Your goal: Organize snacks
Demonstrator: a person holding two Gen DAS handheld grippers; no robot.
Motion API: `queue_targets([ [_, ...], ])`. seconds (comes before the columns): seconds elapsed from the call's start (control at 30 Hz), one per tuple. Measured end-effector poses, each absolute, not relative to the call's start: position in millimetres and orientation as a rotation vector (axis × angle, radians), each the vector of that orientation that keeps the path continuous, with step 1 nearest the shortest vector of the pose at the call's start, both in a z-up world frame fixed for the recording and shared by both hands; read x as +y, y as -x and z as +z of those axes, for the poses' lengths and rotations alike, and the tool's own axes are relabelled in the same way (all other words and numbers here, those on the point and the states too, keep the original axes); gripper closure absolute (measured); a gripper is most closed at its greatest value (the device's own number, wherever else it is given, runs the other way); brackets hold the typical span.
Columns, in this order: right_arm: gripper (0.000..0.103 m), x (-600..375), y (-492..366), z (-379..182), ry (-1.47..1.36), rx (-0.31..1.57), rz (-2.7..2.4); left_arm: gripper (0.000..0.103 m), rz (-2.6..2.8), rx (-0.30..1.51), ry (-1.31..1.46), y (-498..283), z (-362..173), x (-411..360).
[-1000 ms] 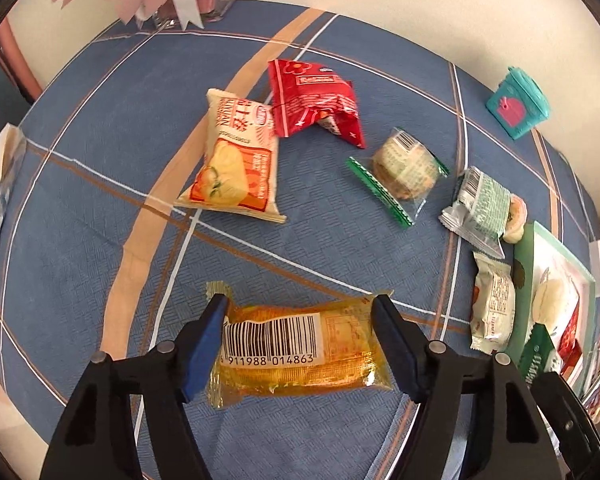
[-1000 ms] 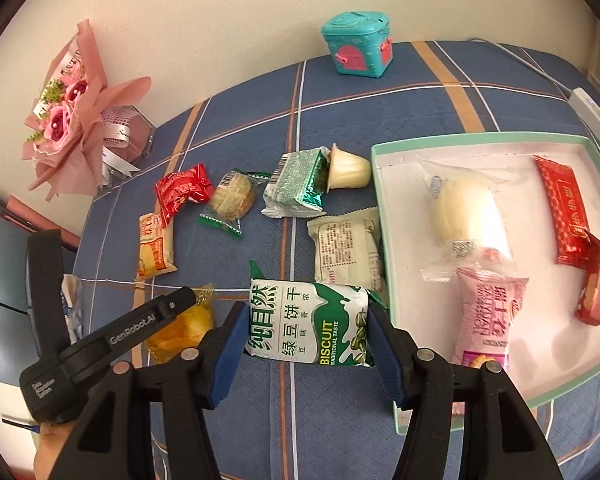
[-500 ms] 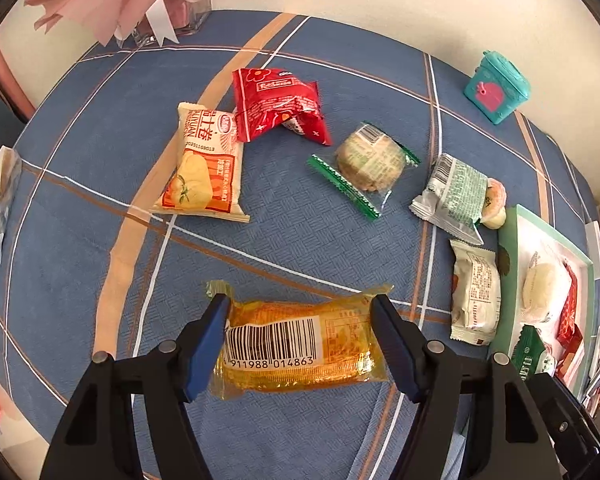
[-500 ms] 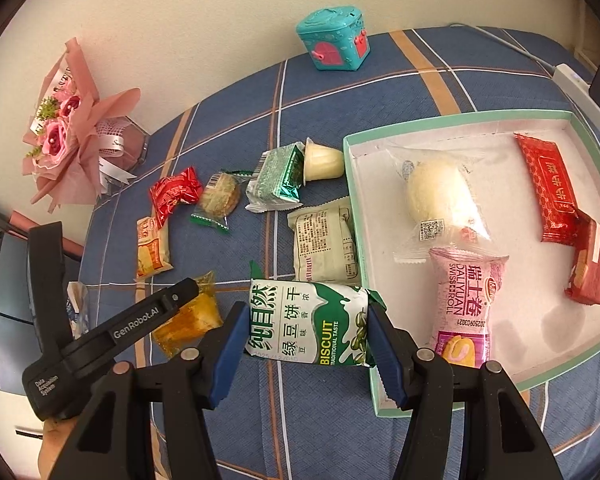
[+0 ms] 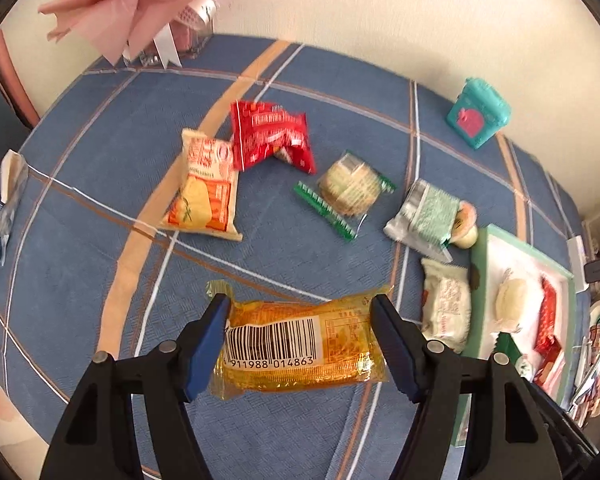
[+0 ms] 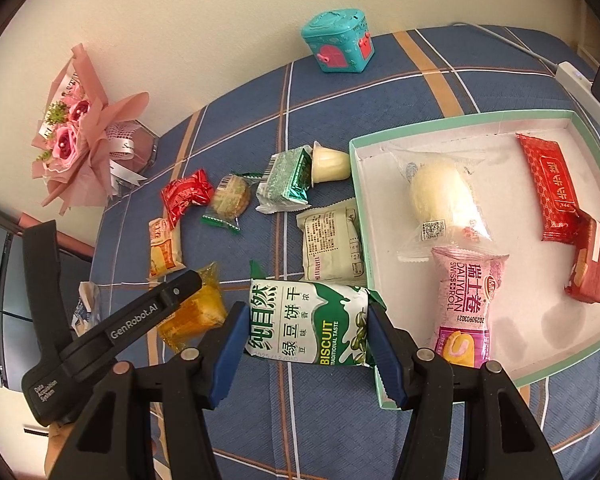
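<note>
Left wrist: fingers (image 5: 210, 336) pinch orange packet (image 5: 300, 344) (barcode up).

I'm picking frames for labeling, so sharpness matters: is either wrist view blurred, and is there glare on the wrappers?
Left wrist view: motion-smeared, the red packet lettering unreadable, though the held orange packet barcode stays crisp. Right wrist view: sharp, green biscuit pack print legible; only soft sheen on the clear bun wrapper. Both bend straight lines, fisheye-style.
</note>
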State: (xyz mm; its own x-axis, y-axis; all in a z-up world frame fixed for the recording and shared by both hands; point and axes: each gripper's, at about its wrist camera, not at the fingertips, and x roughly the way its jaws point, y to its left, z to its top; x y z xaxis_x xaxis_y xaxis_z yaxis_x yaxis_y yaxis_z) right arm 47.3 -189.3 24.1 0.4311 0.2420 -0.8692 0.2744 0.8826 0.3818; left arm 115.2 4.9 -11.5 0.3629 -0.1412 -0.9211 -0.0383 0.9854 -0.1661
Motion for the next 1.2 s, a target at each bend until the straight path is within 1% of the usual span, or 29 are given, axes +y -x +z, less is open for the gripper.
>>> queue_targets([
  [0.27,0.041,-199.0,-42.1,36.3,-0.547,1.098,-0.027,0.031,-0.083,1.115,0.19,-104.4,19.5,5.5],
  [0.47,0.041,-229.3,-37.0,38.4,-0.615,1.071,-0.08,0.031,-0.132,1.076,0.207,-98.9,36.9,-7.1],
  [0.87,0.041,-332.7,-14.7,24.8,-0.77,1.041,-0.325,0.031,-0.298,1.069,0.129,-89.2,50.2,-82.6],
  [1.2,0.041,-374.1,1.2,20.5,-0.833,1.006,-0.421,0.031,-0.449,1.087,0.105,-81.7,50.5,-145.3],
])
